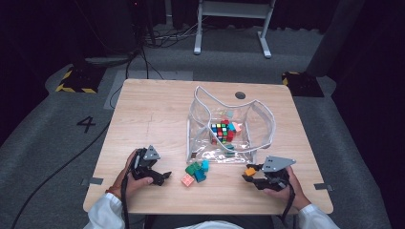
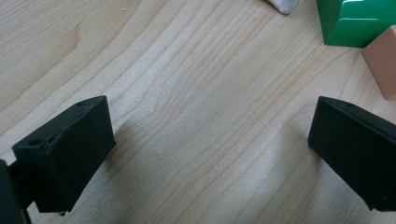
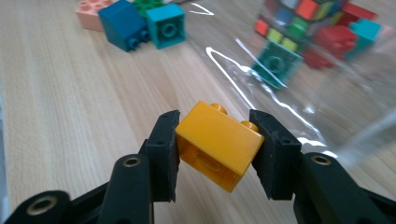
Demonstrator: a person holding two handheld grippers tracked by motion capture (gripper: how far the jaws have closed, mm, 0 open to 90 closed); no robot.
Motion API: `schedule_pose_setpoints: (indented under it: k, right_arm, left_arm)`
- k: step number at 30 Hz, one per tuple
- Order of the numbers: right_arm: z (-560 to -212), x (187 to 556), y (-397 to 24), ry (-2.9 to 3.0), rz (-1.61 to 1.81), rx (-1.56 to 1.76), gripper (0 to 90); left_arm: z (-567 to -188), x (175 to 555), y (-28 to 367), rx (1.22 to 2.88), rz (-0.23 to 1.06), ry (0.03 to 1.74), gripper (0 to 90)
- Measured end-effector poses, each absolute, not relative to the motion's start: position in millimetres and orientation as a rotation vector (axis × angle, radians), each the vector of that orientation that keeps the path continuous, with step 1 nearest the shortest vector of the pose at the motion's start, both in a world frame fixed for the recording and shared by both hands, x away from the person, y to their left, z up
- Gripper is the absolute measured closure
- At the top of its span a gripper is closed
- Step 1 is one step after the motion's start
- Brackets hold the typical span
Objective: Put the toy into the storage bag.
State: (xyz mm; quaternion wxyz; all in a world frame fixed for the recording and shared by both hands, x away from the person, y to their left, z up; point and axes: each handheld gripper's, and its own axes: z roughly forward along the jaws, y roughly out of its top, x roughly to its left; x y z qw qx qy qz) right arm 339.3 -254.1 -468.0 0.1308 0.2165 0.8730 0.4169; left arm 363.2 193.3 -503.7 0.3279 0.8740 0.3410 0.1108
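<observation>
Orange brick (image 3: 218, 143): a glossy moulded plastic block, rectangular, with round studs on its upper face and a hollow underside, clamped tilted between the two flat black pads of the right hand-held gripper (image 3: 215, 151) and held above the tabletop (image 3: 70, 107), just in front of the pouch. In the high view the same brick (image 1: 250, 171) sits at the tip of that gripper (image 1: 251, 174), near the table's front edge on the person's right.

Clear pouch (image 1: 229, 126): soft transparent plastic with a white piped rim, standing open and slack; its film shows bright creases and reflections. Inside lie a multicoloured puzzle cube (image 1: 220, 132) with a grid of small square facets, and several red, teal and pink studded bricks.

Loose bricks (image 1: 196, 172): a small cluster of green, blue, teal and salmon-pink blocks just in front of the pouch, between the two grippers; studs and sharp moulded edges are visible in the right gripper view.

Left hand-held gripper (image 1: 161, 177): matte black, blocky pads standing wide apart with nothing between them, low over bare wood beside the cluster.

Tabletop: pale wood laminate with fine, wavy grain lines, rectangular with rounded corners.
</observation>
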Motion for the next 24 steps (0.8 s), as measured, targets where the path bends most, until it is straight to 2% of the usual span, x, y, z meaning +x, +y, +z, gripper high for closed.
schedule_pose_setpoints:
  k: [14,24]
  right_arm:
    - [-459,354,-297,2.484,1.151,0.737,55.2]
    - [-440,362,-321,2.415,1.165,0.763,55.2]
  left_arm:
    - [-503,363,194,2.287,0.297,0.891,0.4]
    - [-503,363,194,2.287,0.295,0.892,0.4]
